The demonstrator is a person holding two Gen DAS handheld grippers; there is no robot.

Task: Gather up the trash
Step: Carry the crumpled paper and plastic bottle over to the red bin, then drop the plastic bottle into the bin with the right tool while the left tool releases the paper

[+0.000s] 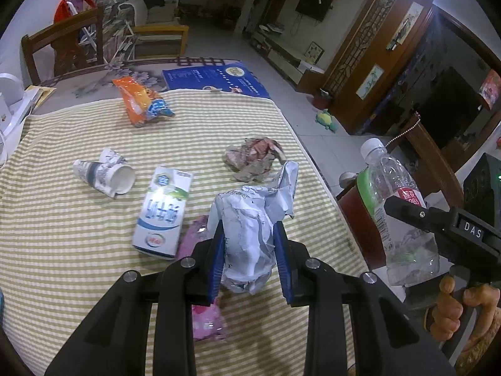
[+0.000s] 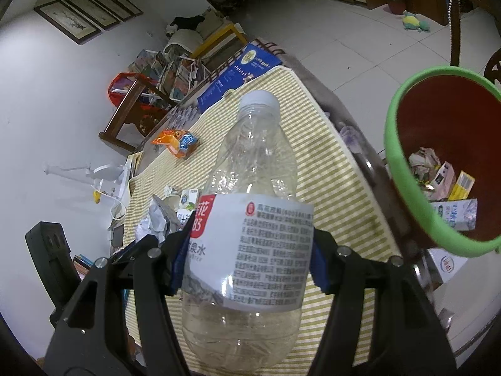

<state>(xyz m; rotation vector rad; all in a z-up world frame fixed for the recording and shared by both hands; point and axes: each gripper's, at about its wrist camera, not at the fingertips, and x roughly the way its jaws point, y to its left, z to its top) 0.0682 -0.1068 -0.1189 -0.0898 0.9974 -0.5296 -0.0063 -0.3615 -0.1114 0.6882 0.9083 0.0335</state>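
My left gripper [image 1: 249,235] is shut on a crumpled white paper wad [image 1: 250,219], held above the striped tablecloth [image 1: 78,250]. My right gripper [image 2: 247,257] is shut on an empty clear plastic bottle [image 2: 247,188] with a white label; the same bottle [image 1: 397,206] shows at the right of the left wrist view. A red bin with a green rim [image 2: 404,172] stands off the table's right edge, with cartons and paper inside. On the cloth lie a milk carton [image 1: 162,213], a paper cup [image 1: 103,174], an orange snack bag [image 1: 137,100], a brownish crumpled wrapper [image 1: 253,159] and a pink wrapper [image 1: 205,316].
A blue folder [image 1: 216,78] lies at the table's far end. A wooden chair [image 1: 62,47] stands behind the table at the left. White appliances [image 1: 9,94] sit at the left edge. Tiled floor [image 2: 344,40] with a green toy [image 2: 413,22] lies beyond the table's right side.
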